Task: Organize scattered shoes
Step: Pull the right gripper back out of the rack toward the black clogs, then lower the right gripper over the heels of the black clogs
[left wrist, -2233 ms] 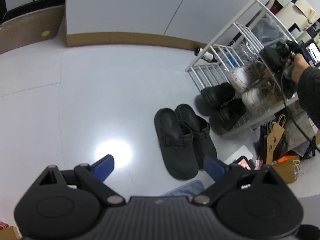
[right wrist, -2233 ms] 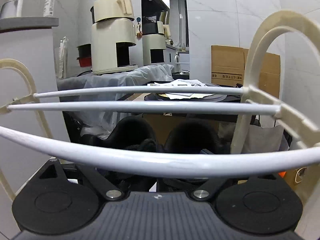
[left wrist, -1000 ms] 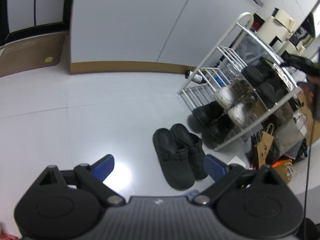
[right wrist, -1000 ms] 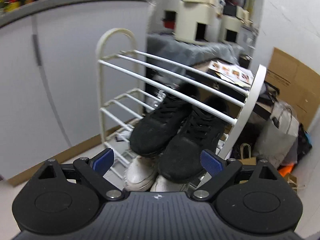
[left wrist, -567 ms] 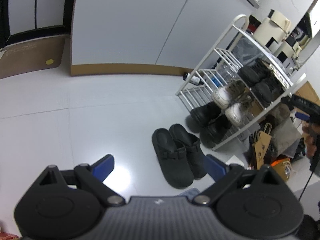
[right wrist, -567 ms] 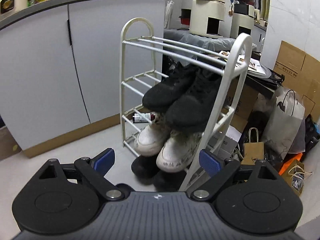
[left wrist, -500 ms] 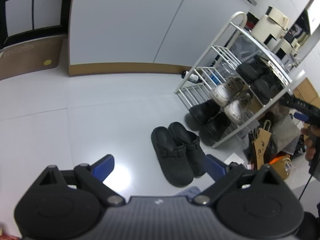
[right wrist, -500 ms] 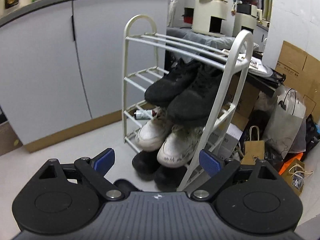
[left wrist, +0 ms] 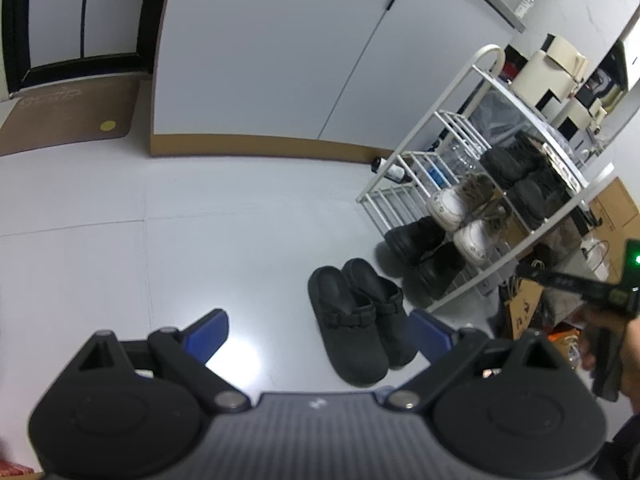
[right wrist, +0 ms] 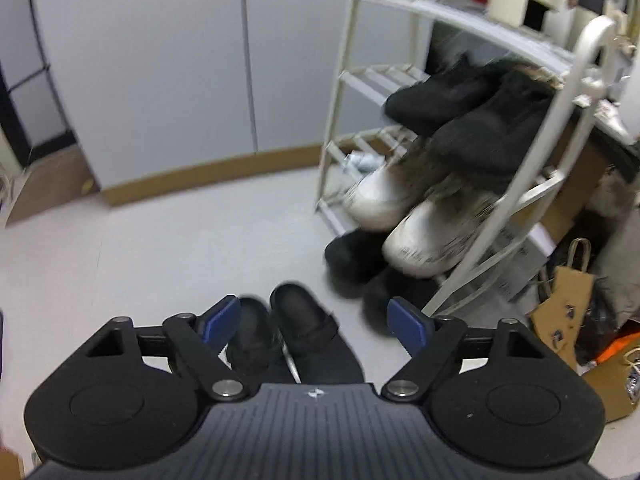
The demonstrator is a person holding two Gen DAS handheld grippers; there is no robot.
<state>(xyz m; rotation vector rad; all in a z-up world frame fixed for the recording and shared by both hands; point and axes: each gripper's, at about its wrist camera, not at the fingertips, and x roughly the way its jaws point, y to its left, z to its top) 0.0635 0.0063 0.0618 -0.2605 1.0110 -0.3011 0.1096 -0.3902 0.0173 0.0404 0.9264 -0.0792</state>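
Clogs (left wrist: 356,316), a matte black pair with rounded toes and a buckled strap across each instep, lie side by side on the pale glossy floor (left wrist: 200,240), just in front of the foot of the shoe rack (left wrist: 452,160). In my right wrist view they sit close below my right tool (right wrist: 314,322), its blue pads spread to either side of them without touching; those jaws have just been closing a little, and they hold nothing. My left tool (left wrist: 316,330) hangs wide open and empty above the floor, the clogs showing between its blue fingertips (left wrist: 208,330) from farther back.

The rack is thin white tubing with arched ends and barred shelves, tilted in the fisheye. Its upper shelf carries a pair of black suede-like sneakers (right wrist: 472,120), soft and fuzzy in outline. The shelf under them holds white sneakers (right wrist: 400,216) with scuffed rubbery toes and tan laces. At the bottom stand chunky black shoes (left wrist: 424,256) with smooth, slightly shiny toes. A small bottle (left wrist: 388,168) lies behind the rack by the brown baseboard. Right of the rack, brown paper bags (right wrist: 564,304) with cord handles stand among clutter.
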